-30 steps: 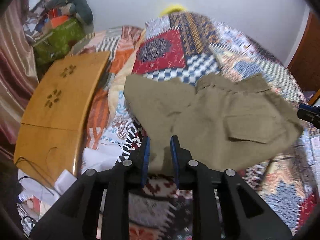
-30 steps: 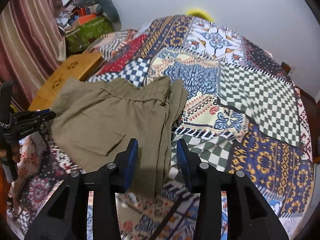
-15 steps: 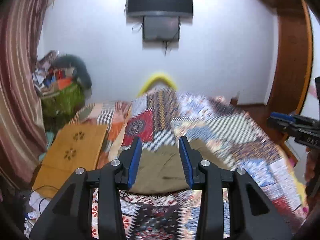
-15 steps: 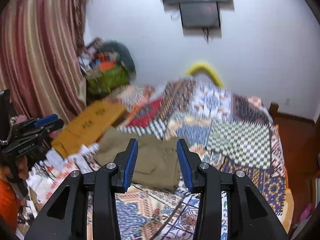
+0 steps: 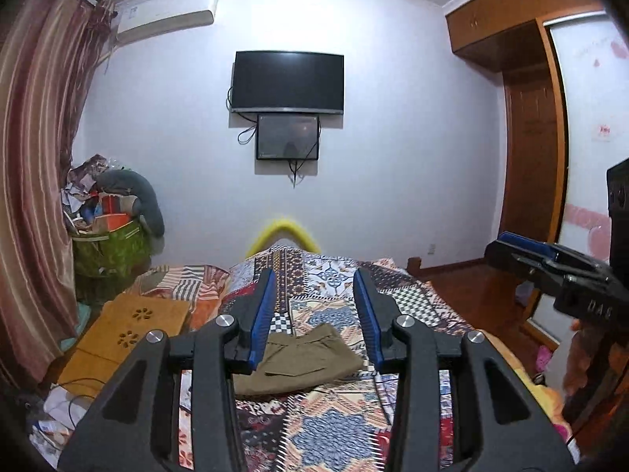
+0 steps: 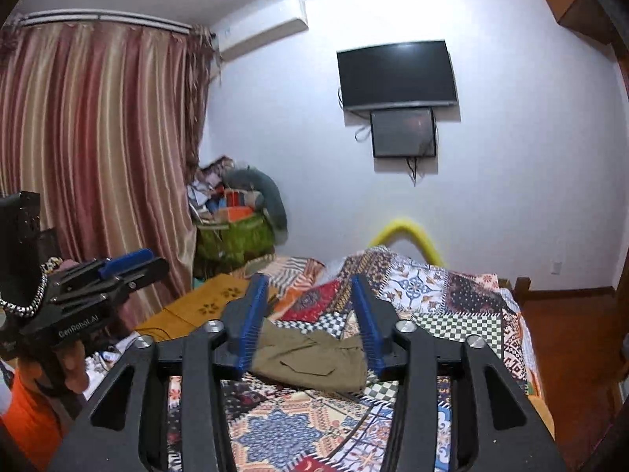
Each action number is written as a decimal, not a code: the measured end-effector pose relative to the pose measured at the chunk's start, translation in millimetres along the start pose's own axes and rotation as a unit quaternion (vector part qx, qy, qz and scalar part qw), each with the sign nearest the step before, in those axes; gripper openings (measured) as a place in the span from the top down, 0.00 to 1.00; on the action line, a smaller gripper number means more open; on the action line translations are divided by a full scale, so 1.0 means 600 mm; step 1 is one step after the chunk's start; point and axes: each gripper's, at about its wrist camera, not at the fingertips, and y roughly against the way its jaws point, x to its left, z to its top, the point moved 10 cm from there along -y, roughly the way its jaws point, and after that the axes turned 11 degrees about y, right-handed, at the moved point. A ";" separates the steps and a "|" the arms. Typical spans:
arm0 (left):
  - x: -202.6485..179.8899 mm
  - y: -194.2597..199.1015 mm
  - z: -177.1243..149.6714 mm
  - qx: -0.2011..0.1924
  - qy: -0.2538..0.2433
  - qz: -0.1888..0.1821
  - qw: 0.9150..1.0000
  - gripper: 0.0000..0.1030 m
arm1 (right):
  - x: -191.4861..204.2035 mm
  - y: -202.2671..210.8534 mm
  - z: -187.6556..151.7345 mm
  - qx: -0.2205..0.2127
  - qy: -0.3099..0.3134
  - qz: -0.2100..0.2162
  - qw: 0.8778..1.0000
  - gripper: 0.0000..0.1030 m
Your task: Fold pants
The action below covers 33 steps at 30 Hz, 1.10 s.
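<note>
Low in the frame's centre, the folded pants (image 5: 298, 358) lie released; both grippers, left gripper (image 5: 316, 316) and right gripper (image 6: 310, 320), are opening, empty; folding looks finished, leaving only withdrawal.

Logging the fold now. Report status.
Left gripper and right gripper opening, nothing between them. Pants folded on the quilt. Nothing in the way.

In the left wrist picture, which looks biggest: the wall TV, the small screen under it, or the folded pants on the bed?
As they appear:
1. Wall TV
2. Folded pants, partly hidden by the jaws and nearer the camera, so unsure against the TV
3. Small screen
</note>
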 end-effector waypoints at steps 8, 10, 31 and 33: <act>-0.009 0.072 -0.008 -0.025 0.007 0.007 1.000 0.32 | 0.018 0.045 0.006 -0.031 -0.001 -0.009 0.999 0.28; -0.013 0.083 -0.008 -0.032 0.005 0.012 0.999 0.20 | 0.019 0.052 0.011 -0.036 0.002 -0.015 0.999 0.22; -0.017 0.103 -0.015 -0.046 0.003 0.024 0.999 0.02 | 0.021 0.064 0.008 -0.034 0.004 -0.045 0.998 0.00; -0.017 0.101 -0.015 -0.046 0.003 0.024 0.999 0.02 | 0.022 0.066 0.006 -0.034 0.004 -0.045 0.998 0.00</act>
